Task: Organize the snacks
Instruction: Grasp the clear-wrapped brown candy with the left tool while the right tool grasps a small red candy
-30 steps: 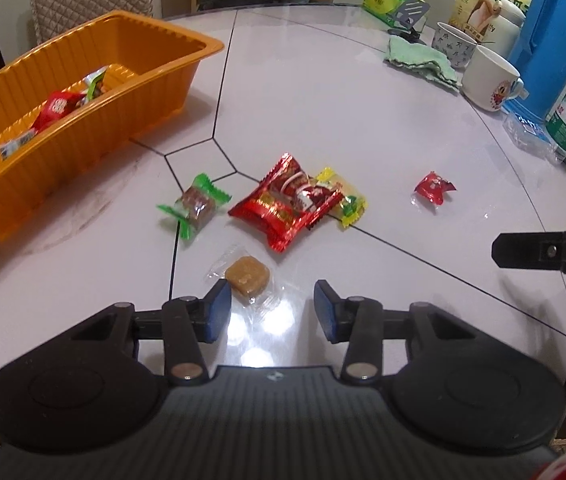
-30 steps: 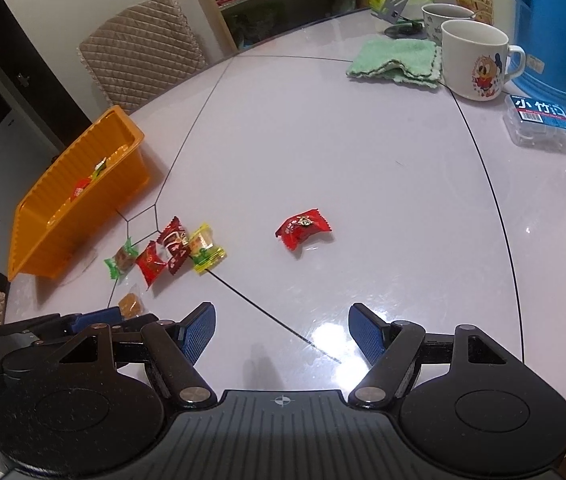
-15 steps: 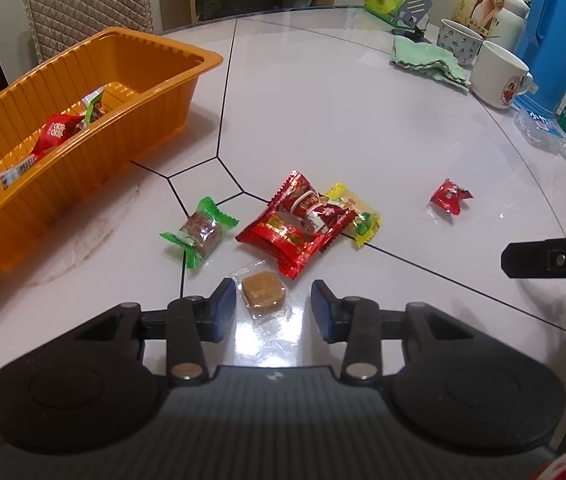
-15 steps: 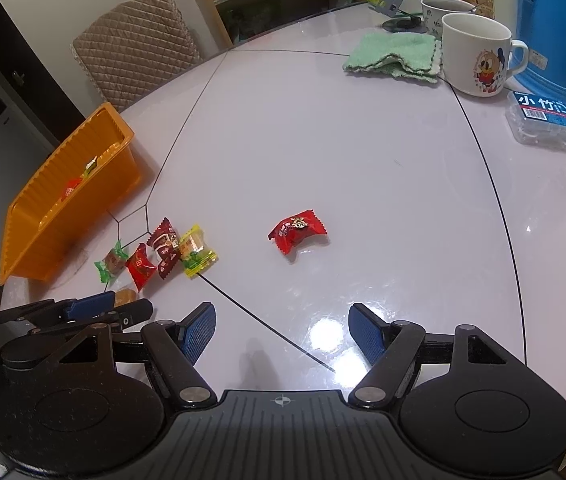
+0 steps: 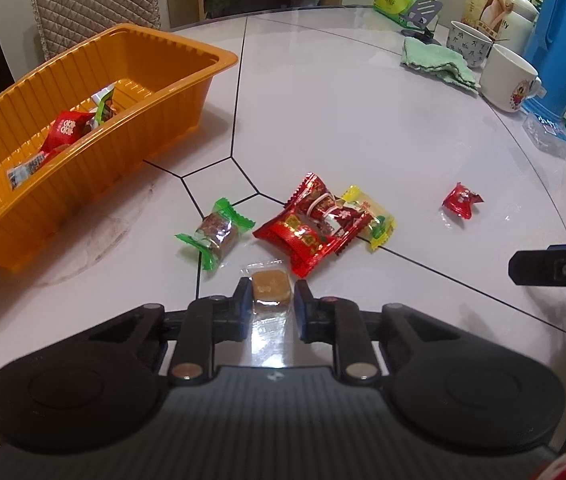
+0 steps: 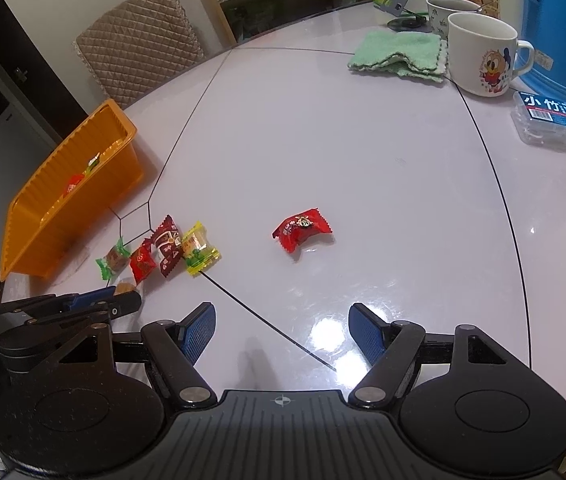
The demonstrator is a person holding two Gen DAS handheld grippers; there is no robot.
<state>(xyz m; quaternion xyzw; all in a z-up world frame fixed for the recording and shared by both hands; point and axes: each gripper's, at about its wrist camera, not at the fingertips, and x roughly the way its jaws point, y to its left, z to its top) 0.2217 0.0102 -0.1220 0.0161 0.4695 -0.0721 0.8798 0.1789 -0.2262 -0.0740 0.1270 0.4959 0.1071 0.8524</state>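
Observation:
My left gripper (image 5: 271, 295) is shut on a brown candy in clear wrap (image 5: 270, 289), low on the white table. Just beyond lie a green-wrapped candy (image 5: 217, 232), a red packet (image 5: 303, 237), a dark red packet (image 5: 333, 212) and a yellow candy (image 5: 375, 220). A single red candy (image 5: 461, 200) lies to the right; it also shows in the right wrist view (image 6: 302, 231). An orange tray (image 5: 83, 136) with a few snacks stands at the left. My right gripper (image 6: 281, 332) is open and empty above the table's near part.
A green cloth (image 6: 397, 56), two mugs (image 6: 481, 54), a blue thermos (image 6: 555, 20), a clear box (image 6: 549, 122) and a bottle stand at the far right. A padded chair (image 6: 139, 64) stands behind the table. The left gripper shows in the right wrist view (image 6: 83, 304).
My left gripper has moved forward around the brown candy and closed its fingers on it. The right gripper has barely moved and stays open.

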